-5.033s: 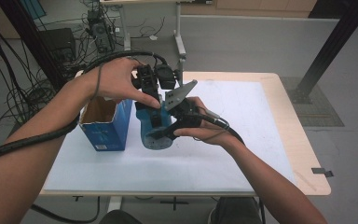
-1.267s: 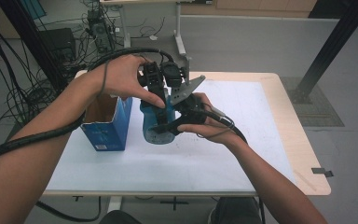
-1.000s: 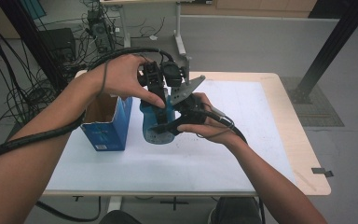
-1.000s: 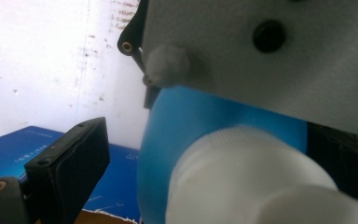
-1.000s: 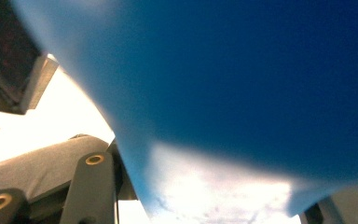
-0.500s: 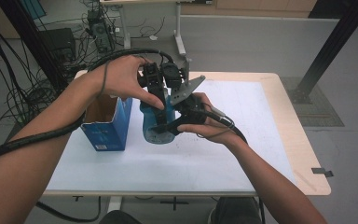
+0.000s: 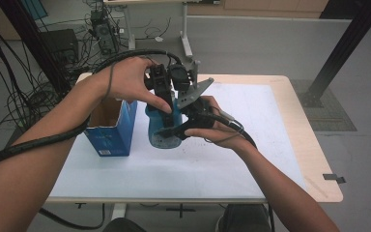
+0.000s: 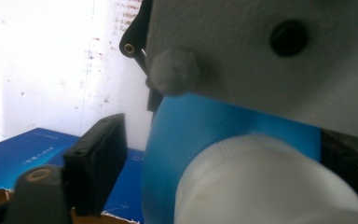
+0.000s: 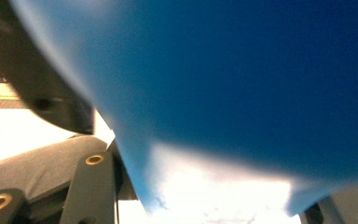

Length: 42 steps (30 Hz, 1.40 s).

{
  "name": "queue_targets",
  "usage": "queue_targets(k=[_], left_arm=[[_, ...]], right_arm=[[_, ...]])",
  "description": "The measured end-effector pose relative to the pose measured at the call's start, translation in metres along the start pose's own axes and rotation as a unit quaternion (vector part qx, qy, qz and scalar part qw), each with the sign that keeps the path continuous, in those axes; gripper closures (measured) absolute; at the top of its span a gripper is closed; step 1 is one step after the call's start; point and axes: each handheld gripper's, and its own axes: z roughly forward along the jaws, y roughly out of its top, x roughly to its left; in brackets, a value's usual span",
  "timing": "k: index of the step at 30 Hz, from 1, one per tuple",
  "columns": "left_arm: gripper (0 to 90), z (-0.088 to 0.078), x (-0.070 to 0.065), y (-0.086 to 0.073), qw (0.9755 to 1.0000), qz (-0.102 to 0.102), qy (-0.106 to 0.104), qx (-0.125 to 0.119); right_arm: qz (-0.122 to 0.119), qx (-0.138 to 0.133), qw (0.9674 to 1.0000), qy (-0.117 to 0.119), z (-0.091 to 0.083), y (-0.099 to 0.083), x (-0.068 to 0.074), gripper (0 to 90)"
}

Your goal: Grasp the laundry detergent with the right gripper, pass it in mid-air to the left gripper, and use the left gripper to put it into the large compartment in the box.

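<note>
Both forearms are left bare, no sleeves. A black tool (image 7: 166,92) with a thick black cable is carried left; the right tool (image 7: 193,118) is topped by a grey three-cornered plate. Brass-coloured screws are seen on the jaws.

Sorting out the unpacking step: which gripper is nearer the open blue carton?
Left. The left gripper sits just beside the carton; the right gripper is beyond the blue bottle.

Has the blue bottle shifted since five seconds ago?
Yes. The blue bottle has tipped upright from its tilt, its base now nearer the fixed blue box.
</note>
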Motion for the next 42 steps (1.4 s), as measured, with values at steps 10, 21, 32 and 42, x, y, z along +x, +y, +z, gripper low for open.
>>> queue_targets(k=[10,21,32,42], left_arm=[[34.0,-0.0021,-0.0012,-0.0001,0.9999,0.005,-0.012,-0.007],[35.2,0.0012,-0.0023,-0.0010,0.9998,0.003,-0.017,0.004],[35.3,0.0016,-0.0021,-0.0003,0.9998,0.003,-0.017,0.008],[35.6,0.0037,-0.0019,-0.0007,0.9997,0.002,-0.024,0.011]], right_arm=[[0.002,-0.003,1.0000,0.000,-0.0023,0.0001,0.0001,43.6],[-0.002,0.003,1.0000,0.004,0.0007,-0.0007,0.0011,43.5],[-0.002,0.002,1.0000,0.006,0.0014,-0.0011,0.0009,43.4],[0.000,0.006,0.9999,0.011,0.0026,-0.0021,0.0012,43.2]])
